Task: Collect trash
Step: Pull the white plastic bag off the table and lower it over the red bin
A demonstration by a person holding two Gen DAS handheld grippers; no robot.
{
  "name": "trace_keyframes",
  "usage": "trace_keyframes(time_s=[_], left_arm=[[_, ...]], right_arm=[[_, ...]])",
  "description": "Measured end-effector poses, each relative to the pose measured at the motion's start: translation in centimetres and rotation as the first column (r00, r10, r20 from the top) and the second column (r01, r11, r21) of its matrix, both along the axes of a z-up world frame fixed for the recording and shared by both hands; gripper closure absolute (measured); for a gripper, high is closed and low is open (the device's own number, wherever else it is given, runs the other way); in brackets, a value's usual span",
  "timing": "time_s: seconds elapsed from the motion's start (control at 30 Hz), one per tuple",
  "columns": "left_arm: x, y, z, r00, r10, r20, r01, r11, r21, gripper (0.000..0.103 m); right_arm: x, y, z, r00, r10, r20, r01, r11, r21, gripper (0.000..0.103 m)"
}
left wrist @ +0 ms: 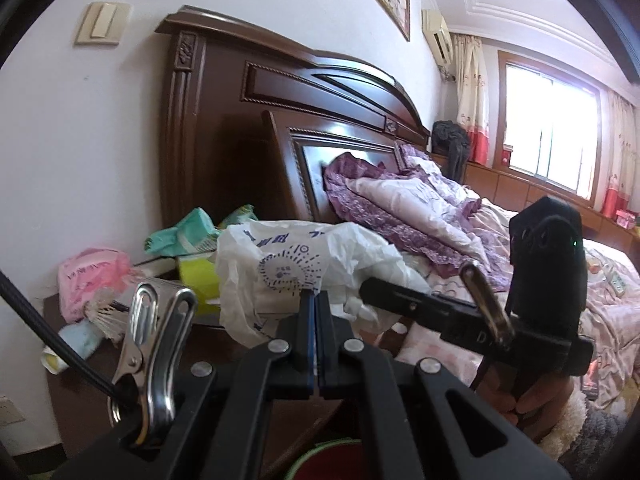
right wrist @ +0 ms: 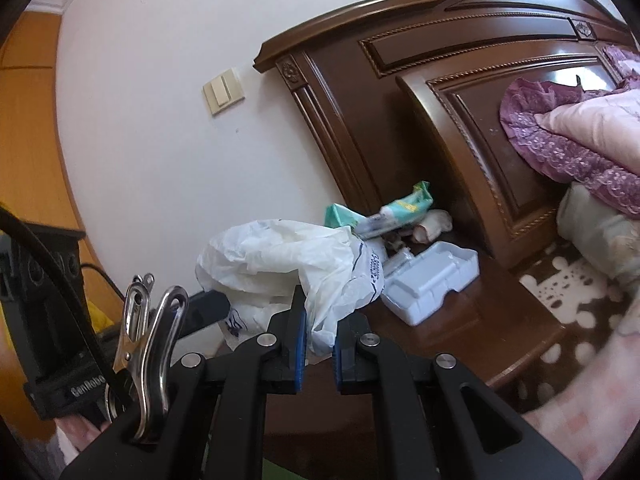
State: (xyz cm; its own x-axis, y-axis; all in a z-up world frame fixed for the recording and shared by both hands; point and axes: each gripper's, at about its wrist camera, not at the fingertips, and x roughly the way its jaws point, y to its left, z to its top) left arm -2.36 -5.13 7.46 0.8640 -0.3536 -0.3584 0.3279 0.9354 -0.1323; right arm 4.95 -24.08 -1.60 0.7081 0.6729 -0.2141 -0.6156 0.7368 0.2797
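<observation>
Left gripper (left wrist: 315,312) is clamped tight on one edge of the white plastic bag (left wrist: 288,264), and the right gripper (right wrist: 319,330) pinches another fold of it with its jaws nearly closed, the bag hanging between them above the nightstand (right wrist: 460,320). Risk now: that thin film could slip out or tear if the hands pull apart, and the sagging bag could sweep the foam tray (right wrist: 432,280) and tissue packs (right wrist: 384,210) off before they are collected.

White plastic bag (left wrist: 288,264) with blue print, crumpled, held up over dark wooden nightstand; green tissue packs (right wrist: 384,208) against headboard; white foam tray (right wrist: 430,280) flat on nightstand; pink packet (left wrist: 92,276) by wall.
</observation>
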Motion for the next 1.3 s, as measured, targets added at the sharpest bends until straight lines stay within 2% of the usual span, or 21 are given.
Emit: trace_keyframes(time_s=[0.17,0.63,0.9,1.0,1.3], left_arm=[[-0.7,-1.9,-0.3,0.999,-0.032,0.002,0.032,0.999,0.034,0.103],[-0.6,-4.6,-1.6,0.995,-0.087,-0.054,0.089,0.995,0.042,0.103],[-1.2,-6.1,-3.8,0.994,-0.101,-0.047,0.103,0.994,0.028,0.103],[-0.9,-6.7,-4.4,0.991,-0.12,-0.053,0.122,0.991,0.046,0.103],[-0.5,-7.2,-6.2,0.982,-0.157,-0.101,0.163,0.985,0.052,0.103]], right_arm=[[-1.1,-1.6,-0.6,1.0,-0.017,-0.002,0.017,1.0,-0.023,0.092],[-2.3,-4.5,-1.9,0.997,-0.068,-0.034,0.066,0.996,-0.06,0.092],[-2.5,-5.7,-3.5,0.992,-0.102,-0.073,0.095,0.991,-0.098,0.092],[-2.5,-6.0,-4.1,0.989,-0.125,-0.08,0.115,0.987,-0.115,0.092],[-2.5,-5.8,-6.2,0.983,-0.15,-0.108,0.129,0.975,-0.182,0.092]])
